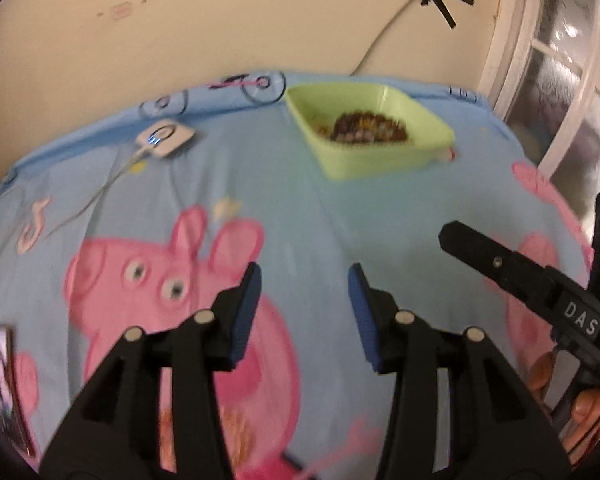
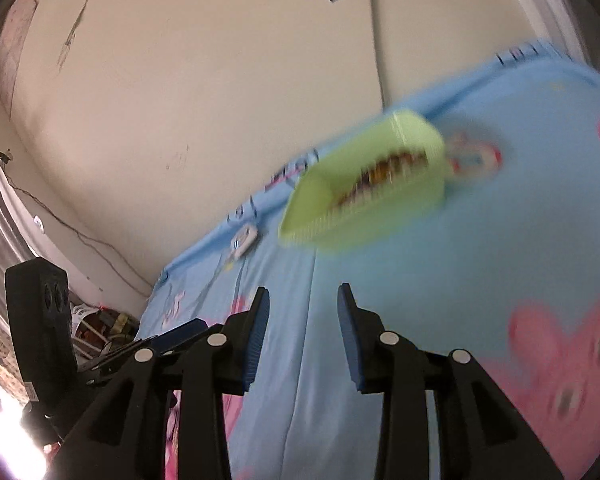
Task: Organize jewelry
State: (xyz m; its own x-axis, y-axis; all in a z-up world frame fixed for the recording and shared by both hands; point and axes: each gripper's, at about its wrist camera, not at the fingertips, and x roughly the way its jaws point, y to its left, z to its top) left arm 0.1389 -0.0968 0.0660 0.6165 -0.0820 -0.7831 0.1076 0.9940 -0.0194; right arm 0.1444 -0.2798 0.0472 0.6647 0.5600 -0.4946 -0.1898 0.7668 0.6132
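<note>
The jewelry (image 1: pixel 370 126) lies as a dark, mixed heap of brown and gold pieces inside a light green tray (image 1: pixel 420 120), too blurred to tell one piece from another. The tray sits toward the far edge of the bed, on a light blue sheet (image 1: pixel 332 216) printed with pink cartoon pigs, and it is turned so that one corner faces the near side. In the right wrist view the same tray (image 2: pixel 404 128) appears tilted by the camera's angle, with the jewelry (image 2: pixel 384 176) as a streak along its floor. Just beside the tray's right corner lies a small white and red object (image 2: pixel 474 158), blurred beyond recognition.

To the left of the tray, near the far edge of the sheet, a small white device (image 1: pixel 166 138) with a blue light rests with a thin cable running off to the near left. A phone (image 1: pixel 4 376) lies at the near left edge of the bed.

The left gripper (image 1: pixel 304 280) hangs over the pig print, well short of the tray, its blue-padded fingers apart with nothing between them. The right gripper (image 2: pixel 302 300) is also over the sheet, its fingers apart and empty. It shows at the right of the left wrist view as a black arm, with fingertips of the person's hand (image 1: pixel 588 404) below it.

Beyond the bed stands a cream wall (image 1: pixel 220 20) with black tape crosses holding a cable.
</note>
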